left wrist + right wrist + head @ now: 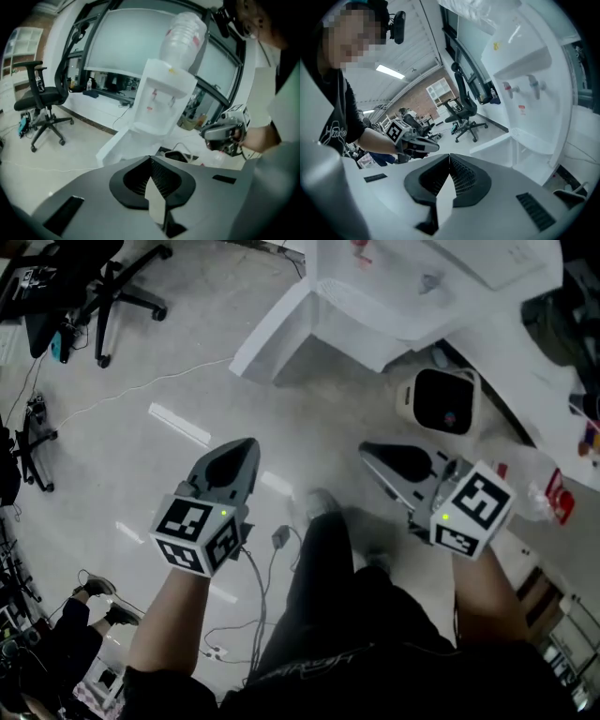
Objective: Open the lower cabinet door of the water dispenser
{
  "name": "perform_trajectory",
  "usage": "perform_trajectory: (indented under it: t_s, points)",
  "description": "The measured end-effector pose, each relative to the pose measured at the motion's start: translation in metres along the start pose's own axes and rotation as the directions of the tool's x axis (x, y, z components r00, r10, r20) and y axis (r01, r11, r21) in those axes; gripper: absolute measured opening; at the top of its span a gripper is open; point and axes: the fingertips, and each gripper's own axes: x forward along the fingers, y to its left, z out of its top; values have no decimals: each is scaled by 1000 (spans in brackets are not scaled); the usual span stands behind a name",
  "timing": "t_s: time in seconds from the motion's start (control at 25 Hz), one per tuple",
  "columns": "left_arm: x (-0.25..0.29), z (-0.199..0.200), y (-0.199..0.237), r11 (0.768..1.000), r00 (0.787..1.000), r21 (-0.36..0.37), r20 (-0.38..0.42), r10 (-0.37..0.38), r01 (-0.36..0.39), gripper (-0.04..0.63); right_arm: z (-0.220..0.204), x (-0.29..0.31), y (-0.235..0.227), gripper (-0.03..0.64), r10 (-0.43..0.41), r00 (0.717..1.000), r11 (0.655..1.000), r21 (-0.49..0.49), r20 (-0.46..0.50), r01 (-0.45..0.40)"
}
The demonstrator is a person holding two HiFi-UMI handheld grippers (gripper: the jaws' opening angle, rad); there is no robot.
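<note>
Left gripper (247, 443) and right gripper (368, 451) both have jaws pressed together before one water dispenser (380, 296).

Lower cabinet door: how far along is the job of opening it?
Done: the lower cabinet door of the water dispenser stands swung wide open. In hand: nothing; the left hand-held gripper and right hand-held gripper are shut, empty, clear of it. Left: nothing apparent.

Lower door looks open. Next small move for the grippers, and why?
Probably just draw both back and rest: the lower cabinet door already stands swung open, and the left gripper and right gripper are shut, empty and clear of it.
</note>
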Motion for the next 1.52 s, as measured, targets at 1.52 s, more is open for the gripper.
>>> perform_trajectory:
  t_s: [1.52]
  points:
    - [-388, 153, -574, 907, 762, 353, 514, -393, 229, 0, 116, -456, 390, 12, 281, 915, 895, -424, 288, -141]
